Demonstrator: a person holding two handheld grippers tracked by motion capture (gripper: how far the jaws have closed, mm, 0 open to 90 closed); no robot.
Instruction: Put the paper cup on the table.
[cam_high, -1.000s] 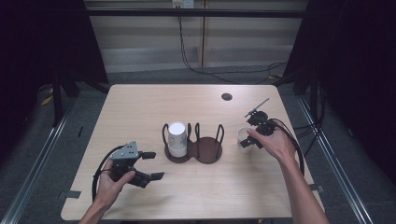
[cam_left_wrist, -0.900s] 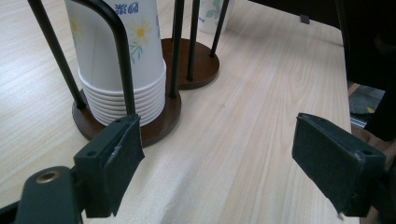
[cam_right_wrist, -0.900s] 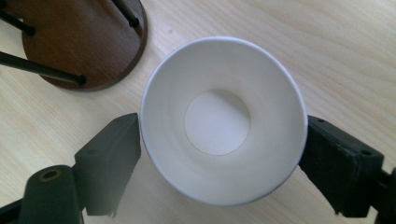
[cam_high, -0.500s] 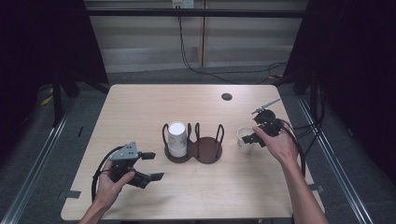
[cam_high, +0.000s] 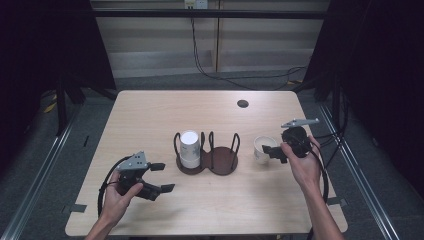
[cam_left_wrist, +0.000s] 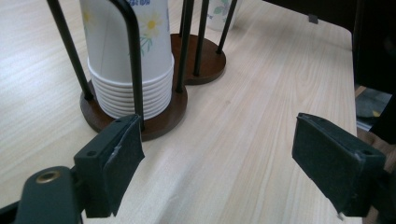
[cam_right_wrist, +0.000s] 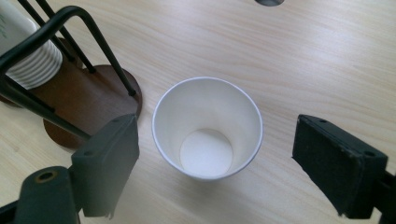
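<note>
Right gripper view: claw (cam_right_wrist: 215, 163) wide open, clear of cup (cam_right_wrist: 208, 128).

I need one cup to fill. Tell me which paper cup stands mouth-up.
The single paper cup standing alone on the table, right of the rack, shows its open mouth. The stacked cups in the rack sit upside down.

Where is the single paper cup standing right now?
In the high view the single paper cup stands upright on the table, right of the cup holder, beside the right hand-held gripper.

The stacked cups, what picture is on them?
Yellow-and-white daisies on the stacked cups, best in the left gripper view.
</note>
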